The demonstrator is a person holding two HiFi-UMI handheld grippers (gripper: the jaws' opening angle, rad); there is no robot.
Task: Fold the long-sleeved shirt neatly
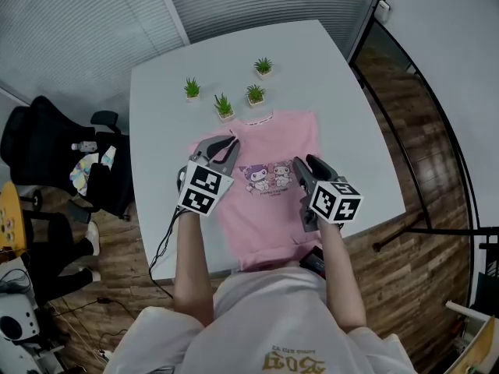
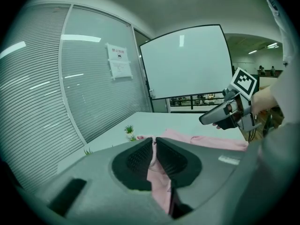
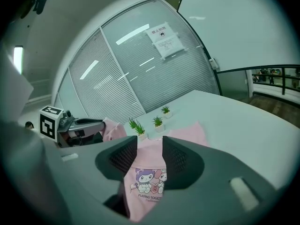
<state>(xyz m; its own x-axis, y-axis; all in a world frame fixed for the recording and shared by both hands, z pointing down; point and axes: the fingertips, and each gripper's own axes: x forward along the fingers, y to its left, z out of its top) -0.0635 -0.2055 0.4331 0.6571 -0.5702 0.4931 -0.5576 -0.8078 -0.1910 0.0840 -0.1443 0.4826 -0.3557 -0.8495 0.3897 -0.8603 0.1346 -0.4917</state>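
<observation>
The counter point(image 1: 343, 100) carries the shirt point(image 1: 273, 142), spread under both tools: the left hand-held gripper point(image 1: 226, 145), clamped on a thin pinch of its edge, could lose the cloth mid-fold, the right hand-held gripper point(image 1: 301, 167), jaws apart above the print point(image 1: 265, 178), cannot steady it, and the plants point(image 1: 224, 105) ahead could topple.

The table point(image 1: 351, 115) is open to the right of the shirt point(image 1: 273, 201), with a narrower strip on its left. Four small plants point(image 1: 224, 105) stand just past the collar, blocking the far side. A chair point(image 1: 47, 142) sits off the table's left edge.
</observation>
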